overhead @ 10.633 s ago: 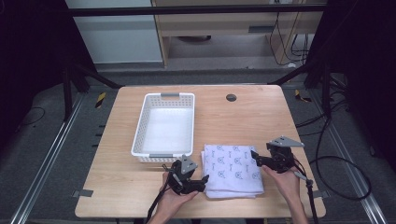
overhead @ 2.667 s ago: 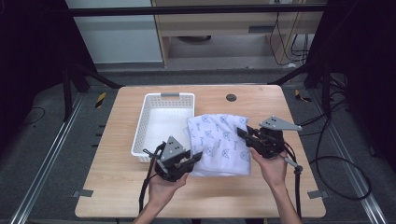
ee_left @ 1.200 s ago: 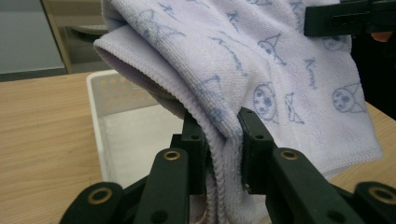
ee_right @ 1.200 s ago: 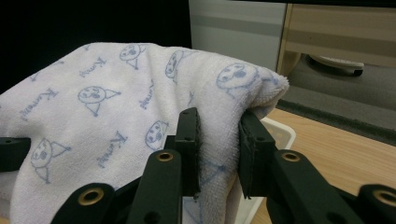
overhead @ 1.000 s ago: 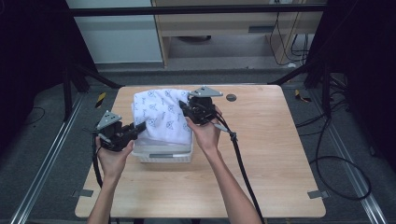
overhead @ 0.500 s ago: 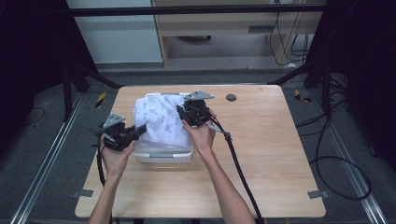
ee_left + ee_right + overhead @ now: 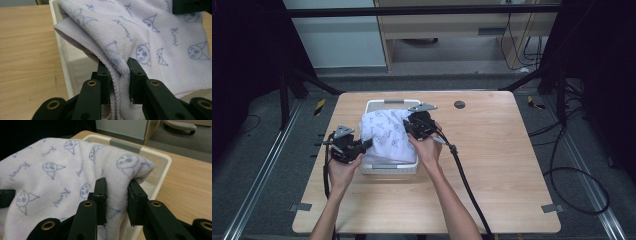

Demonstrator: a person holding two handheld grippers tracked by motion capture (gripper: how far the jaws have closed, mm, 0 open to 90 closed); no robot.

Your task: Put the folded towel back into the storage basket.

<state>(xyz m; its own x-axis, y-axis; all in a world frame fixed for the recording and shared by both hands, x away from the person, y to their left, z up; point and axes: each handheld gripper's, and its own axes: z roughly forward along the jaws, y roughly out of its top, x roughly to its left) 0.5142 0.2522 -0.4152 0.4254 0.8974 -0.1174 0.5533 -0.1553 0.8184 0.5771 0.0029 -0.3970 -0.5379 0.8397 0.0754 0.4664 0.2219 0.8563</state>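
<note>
I have the folded towel (image 7: 387, 134) clamped in both the left gripper (image 7: 360, 147) and the right gripper (image 7: 411, 126), hanging over the white basket (image 7: 371, 106). I should lower both ends evenly, keeping folds inside the walls before letting go.

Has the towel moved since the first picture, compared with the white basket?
Yes. The towel lay on the table right of the white basket; now it hangs over it, held by both grippers.

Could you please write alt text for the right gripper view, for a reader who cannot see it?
The right gripper pinches a fold of a pale lilac towel printed with blue cartoon faces, draped over a white basket on a wooden table.
</note>
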